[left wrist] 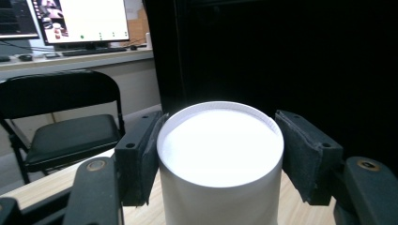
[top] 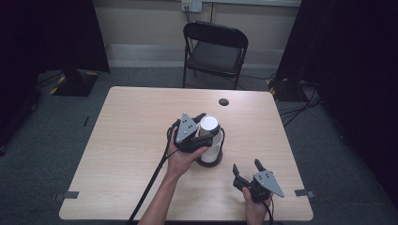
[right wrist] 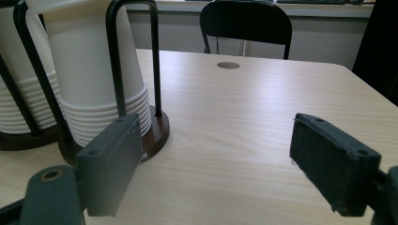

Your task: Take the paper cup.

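The left gripper point(top: 202, 123) is clamped on the topmost white paper cup point(top: 209, 124) of an upside-down stack, its pads pressing the cup wall from either side just below the flat base, as the left gripper view shows. That high, level hold looks chosen so the top cup can be drawn straight up and clear of the ones nested beneath it. The stack sits in a dark round wooden stand point(right wrist: 157, 133) with black wire hoops point(right wrist: 133, 51) rising around it, which keep the cups upright and leave only the upward way out. The stand is near the middle of the light wooden tabletop point(top: 131, 140), slightly toward the person.

The right gripper point(top: 248, 168) rests at about four o'clock from the stand, well apart from it, jaws spread with nothing between them, probably waiting to take the cup or steady the stand.

The gripped cup is plain matte white, tapered, its recessed base facing up; below it, the rolled rims of the nested cups form tight ridges.
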`<control>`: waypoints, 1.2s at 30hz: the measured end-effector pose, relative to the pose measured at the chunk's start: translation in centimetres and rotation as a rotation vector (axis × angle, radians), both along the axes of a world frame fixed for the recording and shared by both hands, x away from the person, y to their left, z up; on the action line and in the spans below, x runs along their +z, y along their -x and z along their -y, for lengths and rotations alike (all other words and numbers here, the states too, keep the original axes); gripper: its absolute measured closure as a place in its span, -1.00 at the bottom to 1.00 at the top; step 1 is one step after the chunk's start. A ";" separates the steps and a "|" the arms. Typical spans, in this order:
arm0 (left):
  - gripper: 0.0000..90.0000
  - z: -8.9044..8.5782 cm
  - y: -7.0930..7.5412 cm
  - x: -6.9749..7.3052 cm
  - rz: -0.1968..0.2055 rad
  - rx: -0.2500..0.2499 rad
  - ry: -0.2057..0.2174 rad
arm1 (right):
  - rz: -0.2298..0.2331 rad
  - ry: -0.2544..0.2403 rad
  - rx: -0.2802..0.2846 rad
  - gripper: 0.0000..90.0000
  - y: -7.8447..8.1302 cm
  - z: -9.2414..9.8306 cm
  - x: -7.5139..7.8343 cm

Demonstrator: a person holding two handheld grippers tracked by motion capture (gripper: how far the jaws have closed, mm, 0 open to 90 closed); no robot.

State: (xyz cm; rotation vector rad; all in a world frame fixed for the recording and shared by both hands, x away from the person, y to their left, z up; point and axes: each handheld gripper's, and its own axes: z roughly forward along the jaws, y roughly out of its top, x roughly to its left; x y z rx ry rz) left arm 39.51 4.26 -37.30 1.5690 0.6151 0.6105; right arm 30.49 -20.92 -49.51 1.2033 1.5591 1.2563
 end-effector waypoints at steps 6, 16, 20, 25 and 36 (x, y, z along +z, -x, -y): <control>-0.23 -0.1 0.4 0.6 0.023 -0.008 0.007 | 0.000 -0.001 -0.001 -0.63 0.0 0.0 0.0; -0.23 -1.1 1.3 1.5 0.022 -0.019 0.029 | 0.001 0.000 0.000 -0.63 0.0 0.0 0.0; -0.23 -1.9 1.7 1.8 0.016 -0.019 0.059 | 0.002 -0.001 0.000 -0.63 0.0 0.0 0.0; -0.23 -2.4 2.2 2.0 0.012 -0.027 0.075 | 0.005 0.002 0.000 -0.63 0.0 0.0 0.0; -0.23 -3.8 3.9 2.3 0.006 -0.030 0.094 | 0.005 0.002 0.000 -0.63 0.0 0.0 0.0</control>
